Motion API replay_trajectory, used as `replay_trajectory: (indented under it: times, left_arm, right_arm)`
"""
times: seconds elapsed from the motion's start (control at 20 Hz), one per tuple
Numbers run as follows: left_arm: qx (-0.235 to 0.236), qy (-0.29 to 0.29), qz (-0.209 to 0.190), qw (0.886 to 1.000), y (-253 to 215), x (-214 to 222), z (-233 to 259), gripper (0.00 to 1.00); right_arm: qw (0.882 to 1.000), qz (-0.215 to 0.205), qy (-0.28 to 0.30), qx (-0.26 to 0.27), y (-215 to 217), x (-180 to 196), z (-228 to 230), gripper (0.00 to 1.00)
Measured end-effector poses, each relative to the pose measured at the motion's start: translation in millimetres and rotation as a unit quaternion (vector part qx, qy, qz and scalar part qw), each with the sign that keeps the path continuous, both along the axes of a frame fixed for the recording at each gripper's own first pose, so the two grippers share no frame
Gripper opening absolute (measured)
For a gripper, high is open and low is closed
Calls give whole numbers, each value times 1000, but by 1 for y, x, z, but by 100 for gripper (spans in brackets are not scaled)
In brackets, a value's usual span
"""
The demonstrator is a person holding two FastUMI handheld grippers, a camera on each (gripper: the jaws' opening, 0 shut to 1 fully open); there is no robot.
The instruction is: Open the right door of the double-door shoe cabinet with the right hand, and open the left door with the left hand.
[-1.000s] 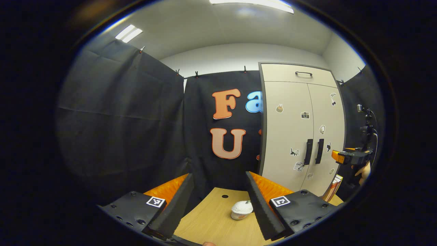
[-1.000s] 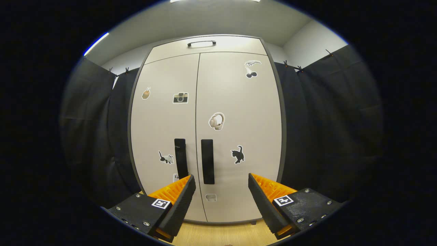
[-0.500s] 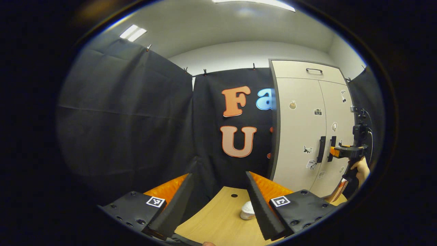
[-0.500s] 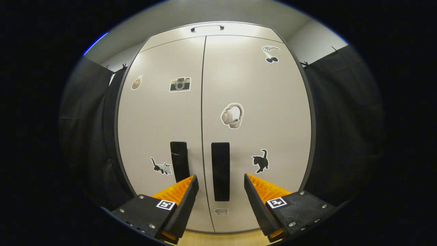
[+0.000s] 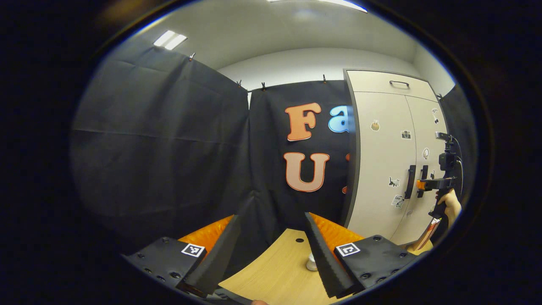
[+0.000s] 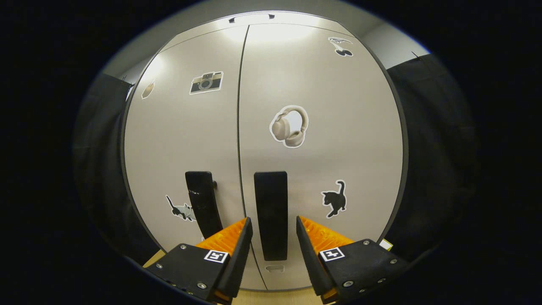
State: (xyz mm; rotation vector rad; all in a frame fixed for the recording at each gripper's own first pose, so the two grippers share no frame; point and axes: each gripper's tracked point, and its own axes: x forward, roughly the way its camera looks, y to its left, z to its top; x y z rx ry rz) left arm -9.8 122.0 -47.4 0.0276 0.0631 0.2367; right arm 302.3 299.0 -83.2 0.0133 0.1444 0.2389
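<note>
My right gripper (image 6: 272, 224) has its fingers apart, straddling the right door's handle (image 6: 271, 212) at 12 o'clock; I'd close squarely mid-bar, then pull outward. My left gripper (image 5: 271, 237) is spread, cabinet (image 5: 381, 169) at 2 o'clock.

both tools, left (image 5: 271, 254) and right (image 6: 273, 254), spread open.

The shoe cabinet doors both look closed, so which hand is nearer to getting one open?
Right. The right gripper is open with the right door's black handle standing between its fingers, close ahead. The left gripper is also open but faces the booth's cloth wall, with the shoe cabinet off to its side.
</note>
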Motion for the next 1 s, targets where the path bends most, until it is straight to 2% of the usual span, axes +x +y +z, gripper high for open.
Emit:
replay_trajectory:
  times: [0.1, 0.15, 0.2, 0.35, 0.5, 0.75, 1.0]
  left_arm:
    - [1, 2, 4, 1000, 2, -2, -3, 95]
    - [1, 4, 6, 1000, 4, -3, -3, 98]
    - [1, 5, 7, 1000, 6, -4, -3, 95]
    - [3, 2, 7, 1000, 7, -7, 0, 96]
    - [4, 0, 9, 1000, 7, -10, 2, 96]
    - [7, -6, 2, 1000, 3, -21, 8, 96]
    - [-2, -13, -5, 1000, -1, -35, 14, 96]
  right_arm:
    - [1000, -7, 7, 2, -1, 4, -4, 58]
    - [1000, -12, 7, 3, -2, 6, -5, 53]
    - [1000, -13, 9, 6, -1, 7, -5, 51]
    - [1000, -16, 14, 15, -1, 9, -6, 36]
    - [1000, -13, 4, 13, -2, 5, -7, 33]
    - [1000, -3, -2, 4, -8, -9, -4, 18]
    - [1000, -3, -1, 11, -18, -27, -1, 7]
